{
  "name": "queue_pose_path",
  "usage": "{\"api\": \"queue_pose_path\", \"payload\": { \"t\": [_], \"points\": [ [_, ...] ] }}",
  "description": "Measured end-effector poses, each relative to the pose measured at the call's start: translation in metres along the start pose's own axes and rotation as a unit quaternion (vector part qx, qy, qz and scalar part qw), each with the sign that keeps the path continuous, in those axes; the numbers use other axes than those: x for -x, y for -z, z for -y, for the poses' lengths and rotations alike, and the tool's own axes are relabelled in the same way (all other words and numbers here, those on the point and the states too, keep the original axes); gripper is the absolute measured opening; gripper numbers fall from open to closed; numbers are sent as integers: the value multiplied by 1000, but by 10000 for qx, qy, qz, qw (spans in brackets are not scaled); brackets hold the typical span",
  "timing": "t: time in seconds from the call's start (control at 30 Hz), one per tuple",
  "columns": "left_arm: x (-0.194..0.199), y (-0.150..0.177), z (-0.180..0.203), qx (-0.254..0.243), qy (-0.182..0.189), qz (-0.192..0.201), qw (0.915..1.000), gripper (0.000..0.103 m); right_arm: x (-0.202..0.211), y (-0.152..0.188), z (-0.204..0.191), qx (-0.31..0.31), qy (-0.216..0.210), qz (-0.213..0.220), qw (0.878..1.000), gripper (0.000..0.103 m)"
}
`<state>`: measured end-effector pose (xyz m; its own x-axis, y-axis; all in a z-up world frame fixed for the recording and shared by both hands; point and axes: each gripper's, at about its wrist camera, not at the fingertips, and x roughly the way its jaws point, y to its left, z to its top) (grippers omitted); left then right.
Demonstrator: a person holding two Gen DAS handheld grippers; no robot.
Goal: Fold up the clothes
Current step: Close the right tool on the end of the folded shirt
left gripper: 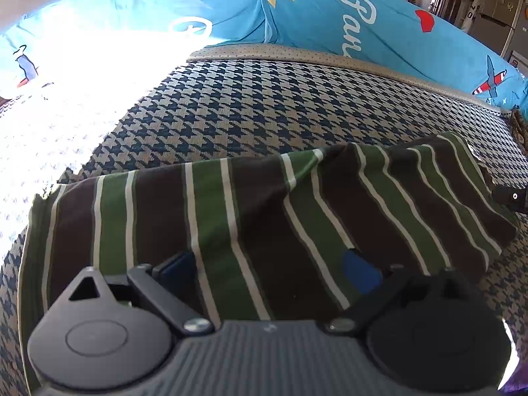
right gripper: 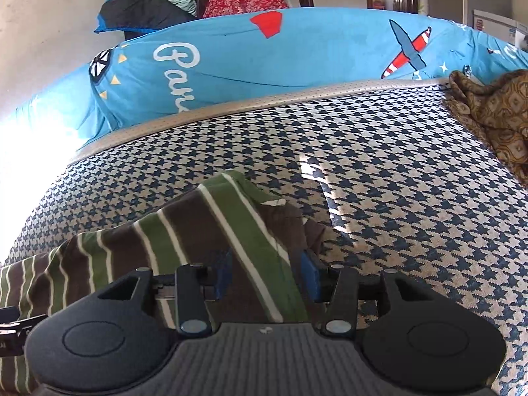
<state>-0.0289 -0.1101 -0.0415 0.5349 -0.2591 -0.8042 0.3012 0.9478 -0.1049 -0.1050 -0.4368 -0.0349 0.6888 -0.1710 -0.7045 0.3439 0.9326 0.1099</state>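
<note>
Striped shirt (left gripper: 250, 208) lies spread on the houndstooth mattress (left gripper: 250, 109), brown and green bands with thin white lines, running across directly ahead of the left gripper (left gripper: 269, 272). Left gripper's jaws are spread wide, blue pads (left gripper: 361, 270) sitting over the near edge of the cloth with the fabric lying flat between them — not pinched, as far as this view shows. Right gripper (right gripper: 267, 272) sits at the shirt's (right gripper: 184, 237) other end: a green band with white edging runs up between its blue pads (right gripper: 310, 274), and the jaws look closed in on that bunched fold, though the actual pad contact is hidden by cloth, so take it as probable. From the right camera the shirt trails off to the tool's left and bare mattress (right gripper: 396, 171) fills everything to its right. Far right of that tool, a crumpled gold-brown patterned cloth (right gripper: 495, 115) lies near the mattress edge. Beyond both tools a blue printed quilt (right gripper: 297, 59) — plane motif, white script — is heaped along the far edge. Strong glare washes out the left of both views.
</note>
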Motion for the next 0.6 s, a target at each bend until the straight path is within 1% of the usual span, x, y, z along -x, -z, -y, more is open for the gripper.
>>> {"api": "queue_pose_path", "payload": {
  "t": [0.13,0.3,0.53,0.6],
  "points": [
    [0,0,0,0,4,-7,10000,97,-10,0,2,33,80,-117,9999,53],
    [2,-1,-1,6,12,-12,10000,97,-23,3,-2,217,182,-205,9994,56],
    [3,1,-2,18,20,-20,10000,97,-34,4,0,330,15,-112,9994,57],
    [3,1,-2,21,18,-24,10000,97,-35,3,2,285,-67,-92,9995,55]
  ]
}}
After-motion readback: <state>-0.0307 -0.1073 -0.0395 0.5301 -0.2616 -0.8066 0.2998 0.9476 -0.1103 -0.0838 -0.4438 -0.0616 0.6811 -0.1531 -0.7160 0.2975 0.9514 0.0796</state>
